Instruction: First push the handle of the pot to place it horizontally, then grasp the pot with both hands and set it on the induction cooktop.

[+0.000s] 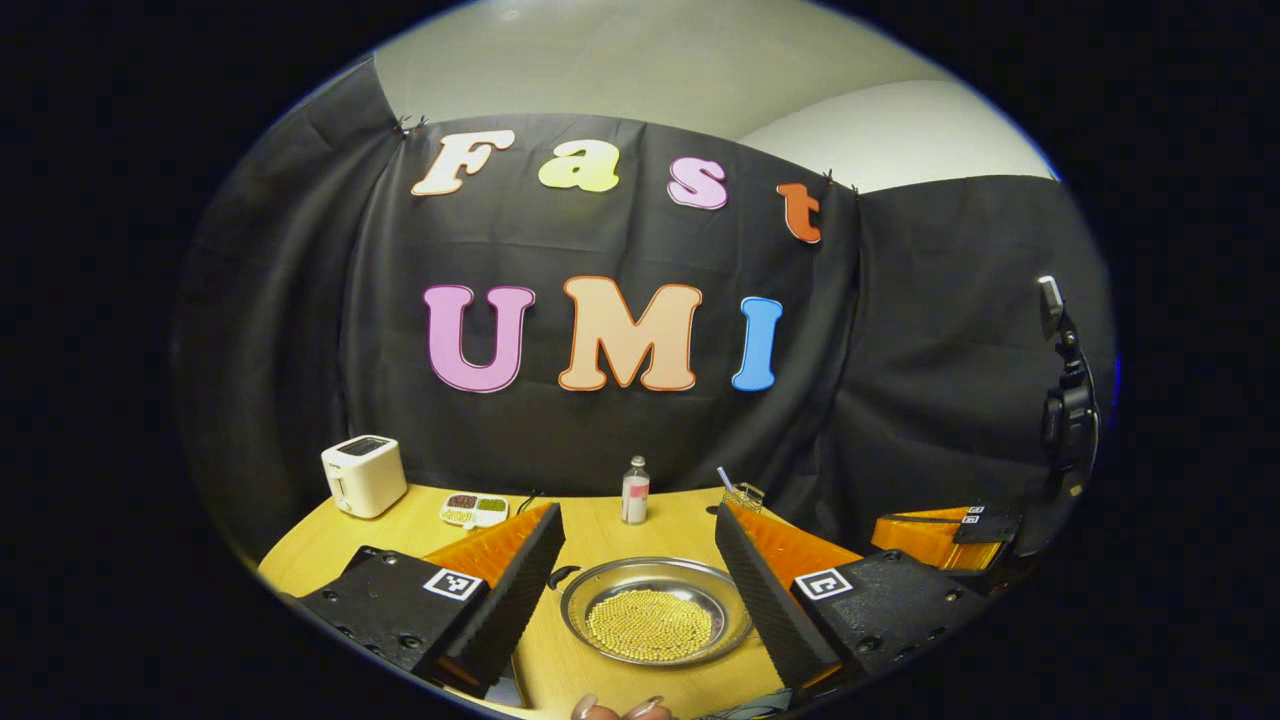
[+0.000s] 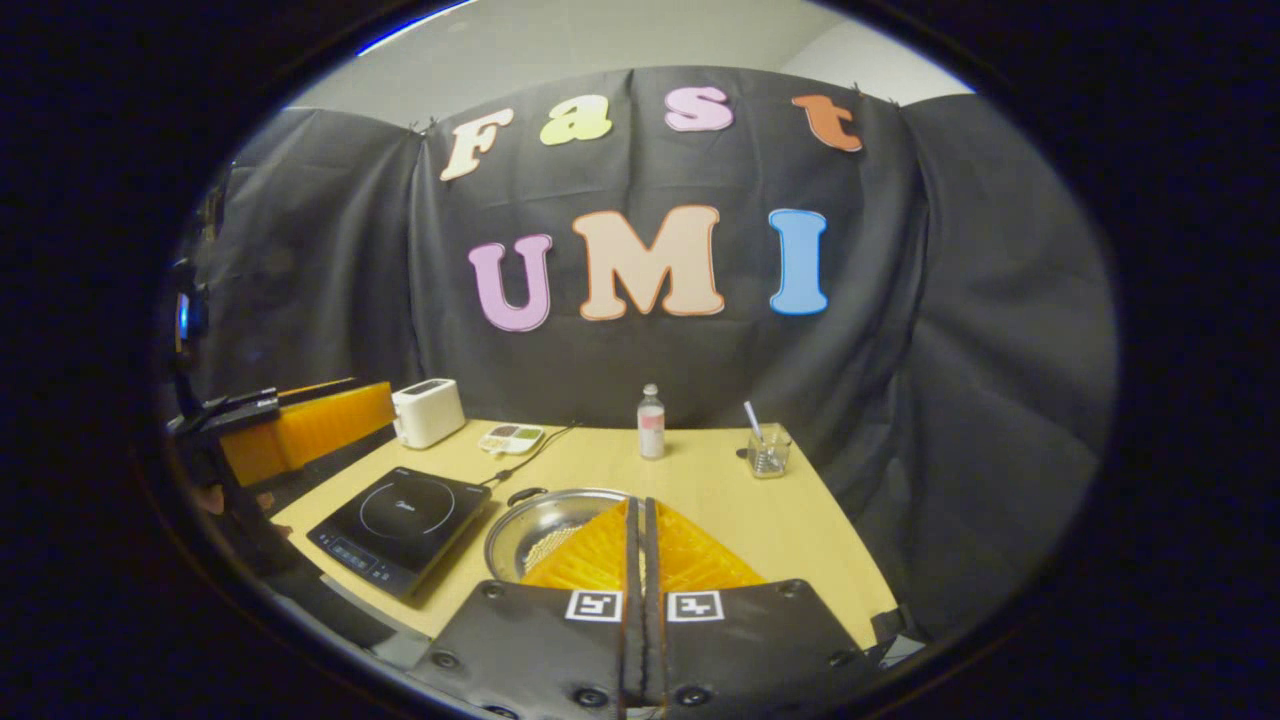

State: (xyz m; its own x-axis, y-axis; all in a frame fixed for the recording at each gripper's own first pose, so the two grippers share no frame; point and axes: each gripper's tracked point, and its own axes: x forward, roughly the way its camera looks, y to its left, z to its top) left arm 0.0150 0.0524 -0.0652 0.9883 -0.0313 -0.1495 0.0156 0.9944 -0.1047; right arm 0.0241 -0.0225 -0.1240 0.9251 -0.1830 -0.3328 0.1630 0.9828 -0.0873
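Note:
A shallow steel pot (image 1: 655, 610) holding yellow beads sits on the wooden table, with a small black handle (image 1: 561, 577) on its left rim. My left gripper (image 1: 638, 515) is open above the pot, one finger to each side of it and touching nothing. In the right gripper view the pot (image 2: 540, 530) lies just right of the black induction cooktop (image 2: 400, 525), and its handle (image 2: 526, 495) points toward the back. My right gripper (image 2: 638, 505) is shut with nothing between its fingers and covers the pot's right part.
At the back of the table stand a white toaster (image 2: 428, 412), a small divided dish (image 2: 510, 438), a bottle (image 2: 650, 422) and a glass with a straw (image 2: 768, 452). A cord runs from the cooktop toward the dish. A person's fingertips (image 1: 620, 708) show at the near edge.

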